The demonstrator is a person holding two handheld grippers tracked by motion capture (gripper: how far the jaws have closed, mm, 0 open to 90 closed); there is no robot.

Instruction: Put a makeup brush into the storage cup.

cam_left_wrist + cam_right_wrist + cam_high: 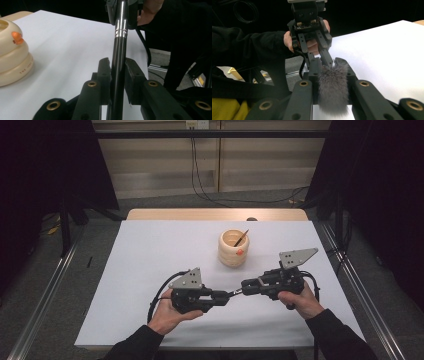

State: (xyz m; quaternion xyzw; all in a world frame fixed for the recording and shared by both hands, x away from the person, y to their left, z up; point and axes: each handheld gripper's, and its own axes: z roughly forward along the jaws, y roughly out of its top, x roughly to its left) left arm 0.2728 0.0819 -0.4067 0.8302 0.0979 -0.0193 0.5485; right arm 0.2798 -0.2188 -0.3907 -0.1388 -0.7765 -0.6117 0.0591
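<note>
Both grippers pinch one makeup brush [119, 57] above the white table [150, 270]: the left gripper [226, 296] clamps its black handle, the right gripper [245, 286] squeezes the grey bristles [333, 87]. The cream holder [12, 60] nearby bears small lettering, too blurred to read.

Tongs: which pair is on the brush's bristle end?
The right tongs, shut on the grey fluffy bristles of the black-handled makeup brush; the left tongs clamp its handle behind the silver ferrule.
</note>
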